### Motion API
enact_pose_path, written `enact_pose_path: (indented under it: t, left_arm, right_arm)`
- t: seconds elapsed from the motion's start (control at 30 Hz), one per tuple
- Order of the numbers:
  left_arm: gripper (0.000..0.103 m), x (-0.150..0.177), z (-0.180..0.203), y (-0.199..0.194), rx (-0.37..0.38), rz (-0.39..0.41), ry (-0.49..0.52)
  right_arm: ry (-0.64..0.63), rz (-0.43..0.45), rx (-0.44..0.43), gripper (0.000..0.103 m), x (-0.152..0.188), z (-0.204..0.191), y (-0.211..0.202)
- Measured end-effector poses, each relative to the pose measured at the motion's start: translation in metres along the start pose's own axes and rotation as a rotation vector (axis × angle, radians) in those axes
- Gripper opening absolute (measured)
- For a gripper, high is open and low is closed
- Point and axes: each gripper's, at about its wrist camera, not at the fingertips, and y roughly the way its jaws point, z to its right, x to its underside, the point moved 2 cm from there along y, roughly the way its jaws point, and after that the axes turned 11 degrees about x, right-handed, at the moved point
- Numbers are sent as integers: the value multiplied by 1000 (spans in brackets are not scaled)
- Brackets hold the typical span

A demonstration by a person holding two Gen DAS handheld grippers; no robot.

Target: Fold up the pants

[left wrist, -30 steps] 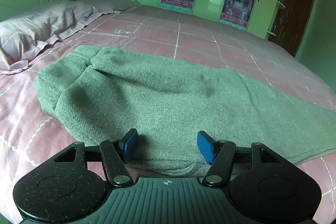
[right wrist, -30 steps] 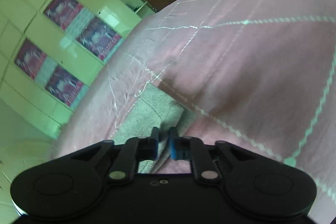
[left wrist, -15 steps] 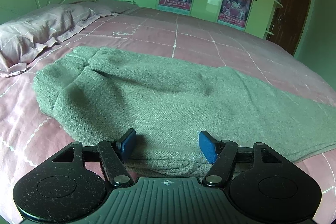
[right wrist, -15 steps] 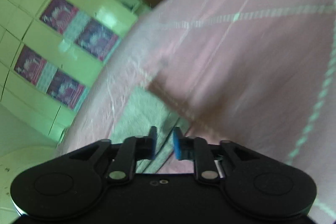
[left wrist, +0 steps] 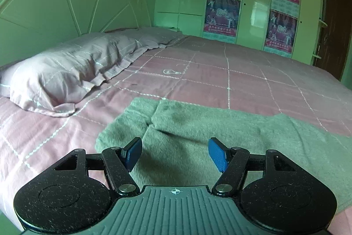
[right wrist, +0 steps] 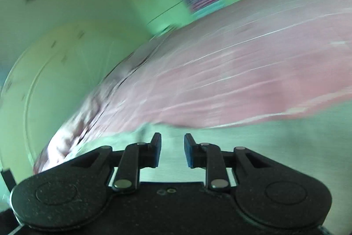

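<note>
Grey-green knit pants (left wrist: 220,136) lie flat across the pink checked bedspread (left wrist: 253,80), folded lengthwise, one end at the left. My left gripper (left wrist: 175,152) hovers above their near edge, open, its blue pads apart and nothing between them. The right wrist view is heavily motion-blurred. In it my right gripper (right wrist: 172,150) hangs over a pale grey-green patch of the pants (right wrist: 275,142). Its jaws are opening, with a narrow gap and nothing between them.
A pink pillow (left wrist: 72,72) lies at the left by the pale headboard (left wrist: 66,6). Wardrobe doors with posters (left wrist: 222,12) stand behind the bed, and a dark wooden door (left wrist: 334,32) is at the far right.
My left gripper has risen and tilted up, so more headboard and pillow show. My right gripper has let go of the pants' end, swung fast across the bed and rolled, with its jaws parting.
</note>
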Motion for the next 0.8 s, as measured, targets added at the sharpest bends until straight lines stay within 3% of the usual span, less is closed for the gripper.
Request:
enact_pose_path:
  t: [0.1, 0.2, 0.23, 0.27, 0.33, 0.37, 0.4, 0.53, 0.6, 0.7, 0.8]
  left_arm:
    - [67, -10, 2, 24, 64, -30, 2]
    - [67, 0, -2, 52, 24, -106, 52]
    - [67, 7, -7, 56, -11, -137, 68]
    - [67, 12, -11, 57, -1, -142, 101]
    - [66, 18, -9, 52, 13, -137, 165]
    - [66, 19, -8, 50, 13, -136, 191]
    - [66, 20, -8, 49, 13, -131, 192]
    - [66, 21, -10, 43, 27, -123, 196]
    - [66, 21, -12, 43, 33, -127, 195]
    - [66, 14, -12, 43, 25, -142, 143]
    - [67, 0, 10, 35, 4, -82, 223]
  right_arm:
    - [-60, -129, -81, 16, 10, -82, 81]
    - [-75, -250, -150, 14, 30, -133, 135]
    - [-79, -295, -135, 13, 37, -139, 145]
    - [-89, -308, -71, 10, 42, -139, 150]
    - [6, -238, 60, 4, 32, -106, 146]
    - [92, -204, 110, 5, 24, -82, 134]
    - [118, -170, 136, 14, 19, -66, 117]
    - [130, -44, 89, 26, 5, -11, 21]
    - [161, 11, 116, 32, 4, 23, -31]
    - [201, 86, 189, 34, 15, 76, -107]
    - [258, 169, 299, 39, 30, 124, -165]
